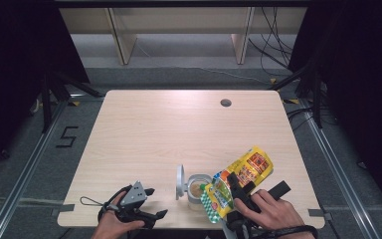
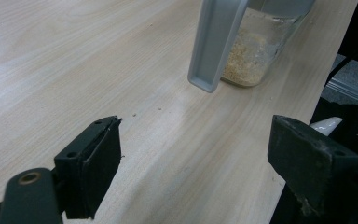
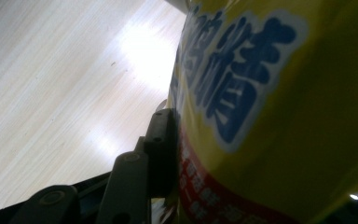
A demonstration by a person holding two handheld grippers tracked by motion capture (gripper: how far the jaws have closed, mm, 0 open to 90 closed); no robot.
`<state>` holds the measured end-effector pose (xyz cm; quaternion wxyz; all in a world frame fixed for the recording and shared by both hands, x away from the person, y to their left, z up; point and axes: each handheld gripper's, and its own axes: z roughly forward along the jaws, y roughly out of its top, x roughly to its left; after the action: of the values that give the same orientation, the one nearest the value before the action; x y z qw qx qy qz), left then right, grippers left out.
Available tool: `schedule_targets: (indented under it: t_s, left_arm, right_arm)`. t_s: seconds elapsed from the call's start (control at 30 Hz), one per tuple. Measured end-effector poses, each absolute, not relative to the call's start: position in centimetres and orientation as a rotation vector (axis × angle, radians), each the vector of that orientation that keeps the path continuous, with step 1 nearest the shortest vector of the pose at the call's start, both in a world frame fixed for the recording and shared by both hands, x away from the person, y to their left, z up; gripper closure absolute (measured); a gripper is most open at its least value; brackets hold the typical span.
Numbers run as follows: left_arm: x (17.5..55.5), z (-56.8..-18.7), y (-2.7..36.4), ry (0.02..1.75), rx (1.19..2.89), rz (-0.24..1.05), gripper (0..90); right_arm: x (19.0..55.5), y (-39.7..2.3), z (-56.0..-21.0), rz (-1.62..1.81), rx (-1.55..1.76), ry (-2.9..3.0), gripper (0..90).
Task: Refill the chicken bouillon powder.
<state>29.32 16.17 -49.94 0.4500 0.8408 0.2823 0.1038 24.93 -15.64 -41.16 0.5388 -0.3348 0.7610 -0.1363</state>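
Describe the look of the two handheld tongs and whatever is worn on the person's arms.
Both tongs are black with blocky, flat-faced jaws. The left tongs carry a grey three-cornered plate on top, and a thin black cord loops off beside them. The right tongs have a long black body. The forearms are bare; a dark strap circles the right wrist.

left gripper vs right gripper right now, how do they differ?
The left gripper has its jaws wide apart with nothing between them; the right gripper is clamped on the yellow bag. The left gripper rests near the table's front left edge, apart from the glass jar; the right gripper holds the yellow bag tilted over the glass jar. Both are hand-held at the table's near edge.
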Motion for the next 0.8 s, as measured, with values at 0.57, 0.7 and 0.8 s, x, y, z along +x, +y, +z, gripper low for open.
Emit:
schedule_targets:
  t_s: [0.57, 0.7, 0.8]
  left_arm:
    - [29.16, -49.97, 16.08, 0.724, 2.062, 0.247, 17.0]
    - [29.16, -49.96, 16.09, 0.727, 2.066, 0.24, 17.0]
    - [29.27, -49.93, 16.14, 0.701, 2.068, 0.26, 17.0]
  right_arm:
    - [24.92, -15.63, -41.19, -0.318, -0.802, 1.815, 64.5]
    - [24.95, -15.68, -41.17, -0.318, -0.8, 1.815, 64.5]
    - [25.03, -15.73, -40.95, -0.329, -0.833, 1.785, 64.5]
